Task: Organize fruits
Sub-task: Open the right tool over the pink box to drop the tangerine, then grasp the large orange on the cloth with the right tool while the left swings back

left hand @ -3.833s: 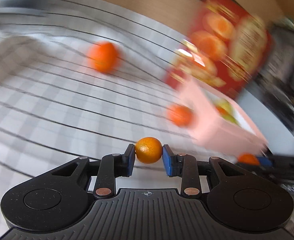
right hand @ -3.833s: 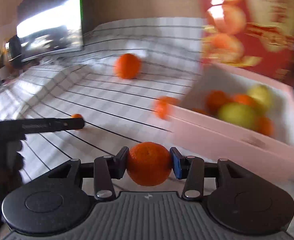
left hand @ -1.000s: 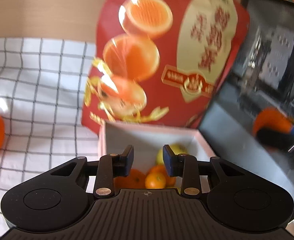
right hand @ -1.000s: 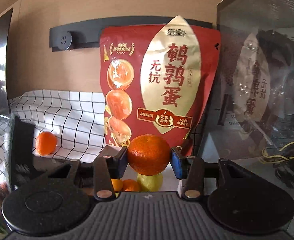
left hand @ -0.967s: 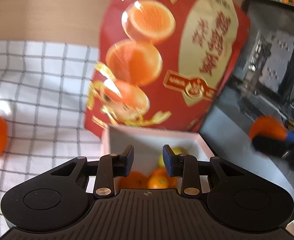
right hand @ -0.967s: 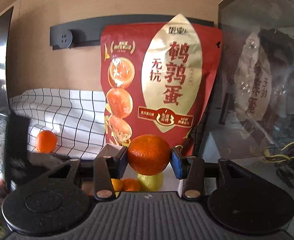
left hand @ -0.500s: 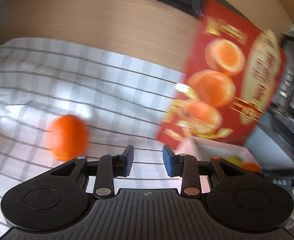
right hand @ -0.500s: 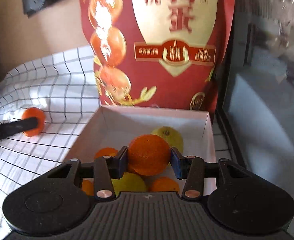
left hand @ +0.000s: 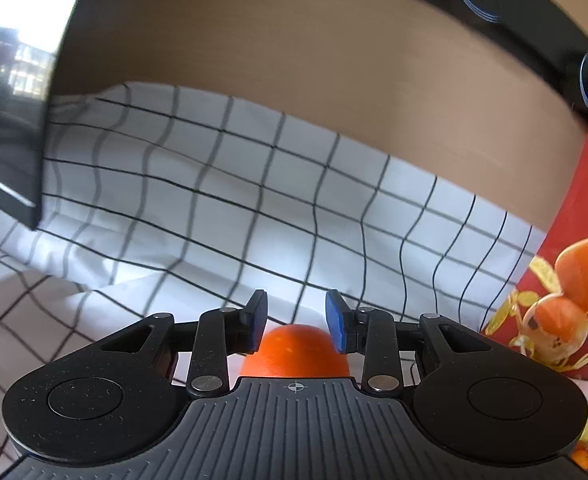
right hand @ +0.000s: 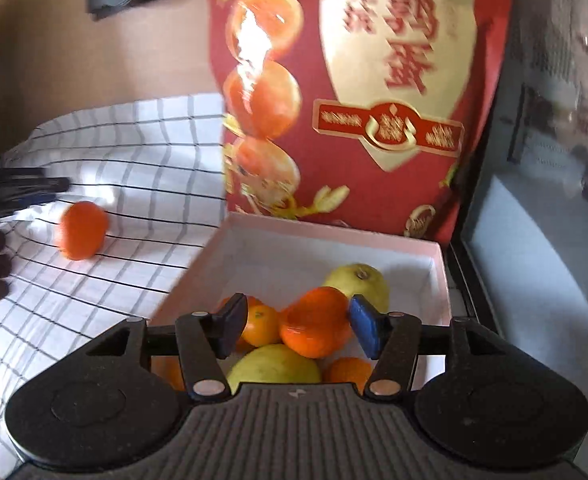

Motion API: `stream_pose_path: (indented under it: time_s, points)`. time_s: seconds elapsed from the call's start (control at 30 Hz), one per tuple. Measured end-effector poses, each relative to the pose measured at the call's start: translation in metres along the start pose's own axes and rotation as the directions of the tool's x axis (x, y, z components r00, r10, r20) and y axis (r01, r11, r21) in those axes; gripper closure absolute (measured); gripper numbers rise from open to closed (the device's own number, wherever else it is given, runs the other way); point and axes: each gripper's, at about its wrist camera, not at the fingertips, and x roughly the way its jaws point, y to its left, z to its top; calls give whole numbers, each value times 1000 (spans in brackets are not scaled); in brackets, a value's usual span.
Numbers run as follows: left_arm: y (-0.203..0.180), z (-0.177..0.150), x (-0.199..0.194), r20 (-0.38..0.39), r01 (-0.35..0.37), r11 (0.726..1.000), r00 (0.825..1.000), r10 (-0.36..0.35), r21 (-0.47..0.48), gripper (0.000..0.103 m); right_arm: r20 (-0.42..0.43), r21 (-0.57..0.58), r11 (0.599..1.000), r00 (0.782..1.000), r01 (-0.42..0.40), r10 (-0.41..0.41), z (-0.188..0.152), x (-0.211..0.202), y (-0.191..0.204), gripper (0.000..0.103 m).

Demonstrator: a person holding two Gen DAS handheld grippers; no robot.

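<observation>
Both grippers hang over a checked cloth [left hand: 221,184], and the pink box [right hand: 374,240] serves as landmark. Over that box, the right gripper [right hand: 296,326] has its jaws opening; the large orange [right hand: 316,328] sits between the blue pads, clear of the left pad, with contact at the right pad too close to tell, above the fruit pile in the box. Left of the box, the left gripper [left hand: 296,318] stands with jaws apart, unclamped, just above a lone mandarin [left hand: 294,350] on the cloth.

Only the right wrist view looks into the box: smooth yellow-green pears [right hand: 358,284] and small dimpled oranges. It also catches the mandarin and the left gripper's dark fingers left of the box. The left wrist view shows only the box's corner, plus a dark screen [left hand: 5,120] far left. Behind the box stands a glossy red pouch [right hand: 374,92] with printed fruit.
</observation>
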Motion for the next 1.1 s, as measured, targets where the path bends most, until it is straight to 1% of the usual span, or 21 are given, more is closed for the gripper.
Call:
stream_pose_path:
  time_s: [0.07,0.17,0.23,0.27,0.3,0.33,0.37,0.4,0.43,0.53,0.57,0.6,0.67,0.77,0.8,0.87,0.9,0.97,1.03,1.1]
  points:
    - [-2,-4,5,-32,12,1000,999,-12,7,67,14,-12,1000,1000,-22,22,2,-9,5,45]
    - [-2,-10,-1,-33,30,999,999,-28,44,67,29,-41,998,998,-56,57,5,-20,15,45]
    - [-1,-17,-20,-28,68,997,997,-67,39,66,37,-77,994,996,-81,84,6,-25,25,45]
    - [1,-20,-31,-25,108,994,994,-107,29,66,43,-98,991,994,-91,96,5,-27,31,43]
    - [2,-27,-47,-33,179,984,983,-178,18,67,48,-122,987,993,-101,107,5,-28,38,42]
    - [4,-33,-59,-50,243,970,969,-242,3,67,52,-143,984,992,-107,116,4,-28,45,41]
    - [7,-41,-71,-55,292,956,955,-293,-16,67,53,-158,981,991,-116,126,3,-29,51,39]
    - [10,-51,-85,-40,315,949,948,-316,-27,67,47,-170,977,989,-129,139,3,-28,56,38]
    - [13,-58,-95,-17,312,950,950,-312,-31,67,39,-175,974,987,-145,154,3,-25,61,38]
    - [31,-76,-117,99,271,960,960,-263,-70,67,15,-163,972,984,-172,176,6,-13,79,37]
    - [38,-79,-119,125,255,963,962,-243,-92,67,3,-150,970,981,-190,193,7,-9,85,35]
    - [47,-81,-118,147,242,961,964,-222,-134,67,-10,-138,967,977,-214,214,8,-5,92,31]
    - [65,-80,-111,160,234,949,966,-202,-213,67,-31,-124,961,969,-248,246,7,4,108,26]
    - [79,-81,-109,158,171,952,978,-134,-253,67,-37,-102,964,969,-247,245,11,26,132,24]
    - [83,-81,-110,166,170,949,978,-129,-264,67,-34,-99,969,974,-226,224,14,35,139,24]
    - [84,-82,-111,164,174,948,977,-133,-267,67,-23,-89,984,988,-156,154,19,54,150,24]
    - [82,-81,-110,158,180,949,977,-142,-260,67,-31,-79,988,991,-134,132,22,65,152,18]
    - [76,-83,-110,152,202,947,974,-168,-249,67,-52,-59,994,995,-92,89,27,84,151,11]
    - [71,-84,-110,146,226,945,970,-196,-235,67,-51,-64,997,998,-44,41,32,96,151,11]
    - [67,-85,-111,146,234,948,968,-206,-217,67,-61,-95,995,998,-3,-3,34,106,154,11]
